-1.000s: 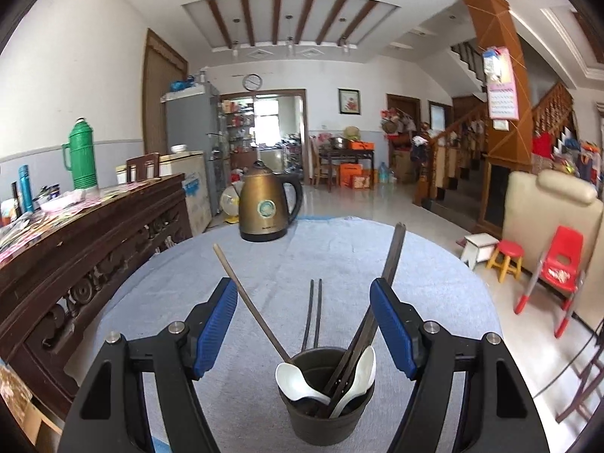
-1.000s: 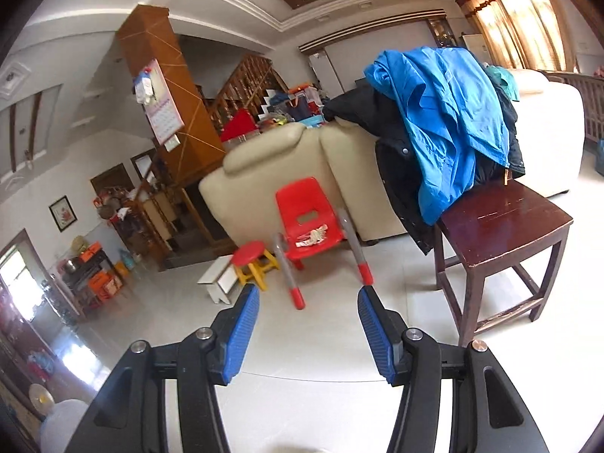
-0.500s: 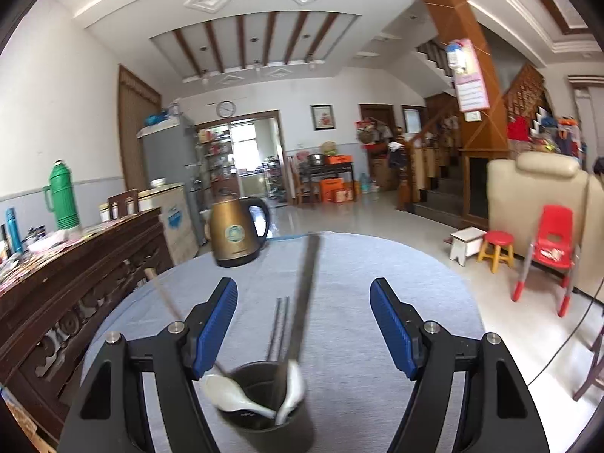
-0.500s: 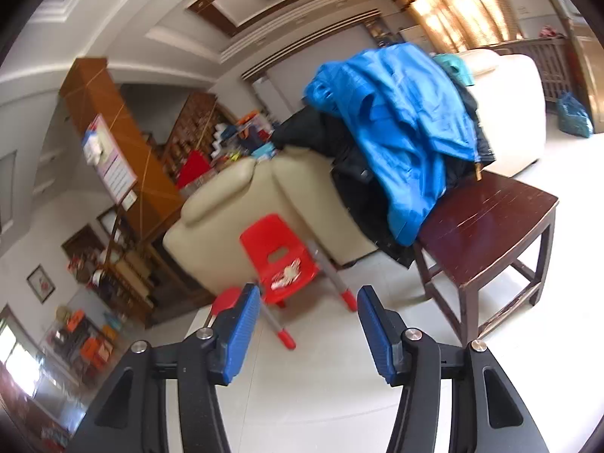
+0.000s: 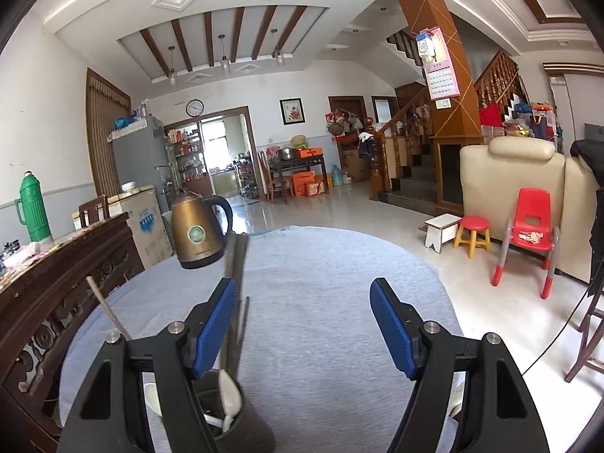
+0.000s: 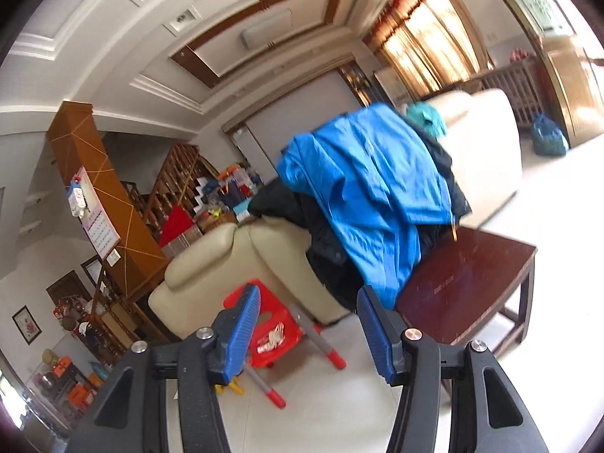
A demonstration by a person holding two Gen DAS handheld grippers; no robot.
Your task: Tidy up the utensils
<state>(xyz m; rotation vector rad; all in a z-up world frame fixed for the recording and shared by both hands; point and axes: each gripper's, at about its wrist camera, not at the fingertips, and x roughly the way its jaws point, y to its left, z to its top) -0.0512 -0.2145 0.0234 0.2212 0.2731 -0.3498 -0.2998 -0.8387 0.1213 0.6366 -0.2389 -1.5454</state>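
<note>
In the left wrist view a dark utensil cup [image 5: 241,428] stands on the grey-clothed round table [image 5: 332,302] at the lower left, partly behind my left finger. It holds white spoons [image 5: 231,396], dark chopsticks [image 5: 236,264] that look blurred, and a pale wooden stick [image 5: 104,307]. My left gripper [image 5: 302,302] is open and nothing sits between its blue pads; the cup lies left of the gap. My right gripper [image 6: 309,302] is open and empty in the air, facing the sitting area, with no utensils in its view.
A bronze kettle [image 5: 196,234] stands at the table's far left. A carved wooden sideboard [image 5: 56,294] runs along the left. The right wrist view shows a red child's chair [image 6: 271,328], a cream sofa [image 6: 226,264], a blue jacket [image 6: 370,196] and a dark wooden stool [image 6: 464,287].
The left gripper slid right, so the cup went from between the fingers to behind the left one. The right gripper rose and rolled, tilting its view.
</note>
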